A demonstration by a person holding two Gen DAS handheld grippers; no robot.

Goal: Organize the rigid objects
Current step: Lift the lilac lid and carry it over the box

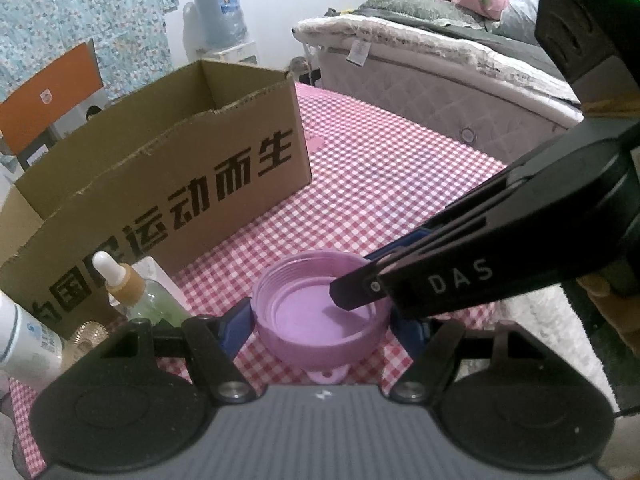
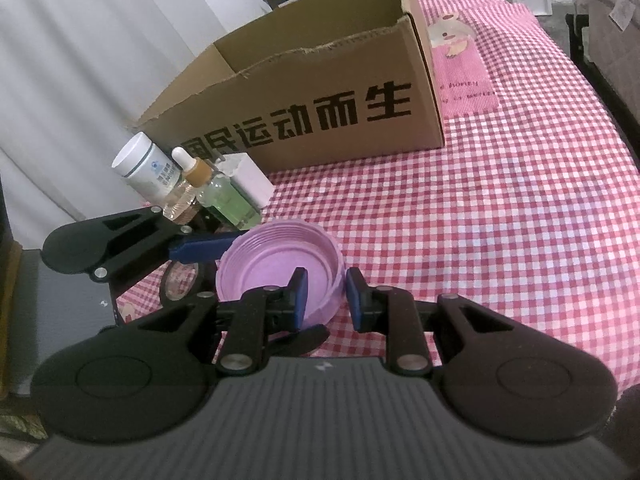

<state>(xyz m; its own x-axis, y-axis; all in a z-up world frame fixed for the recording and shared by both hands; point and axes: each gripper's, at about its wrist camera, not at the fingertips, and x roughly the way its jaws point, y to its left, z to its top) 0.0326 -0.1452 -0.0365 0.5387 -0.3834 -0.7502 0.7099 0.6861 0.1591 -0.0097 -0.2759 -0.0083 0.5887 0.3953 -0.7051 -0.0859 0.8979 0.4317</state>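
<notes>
A purple screw lid (image 1: 320, 320) lies hollow side up on the pink checked tablecloth (image 1: 380, 168), a small tab at its near edge. My left gripper (image 1: 320, 322) spans it, with a blue pad pressed on each side. My right gripper (image 1: 362, 276) reaches in from the right. In the right wrist view the right gripper (image 2: 326, 300) pinches the wall of the lid (image 2: 272, 268), one pad inside and one outside. One blue finger (image 2: 200, 248) of the left gripper touches the lid's left side.
An open cardboard box (image 2: 320, 120) with black lettering stands behind the lid. Left of it are a white bottle (image 2: 146, 172), a green dropper bottle (image 2: 224, 196) and a small white box (image 2: 250, 180). A pink card (image 2: 460, 80) lies behind the box. A bed (image 1: 440, 72) borders the table.
</notes>
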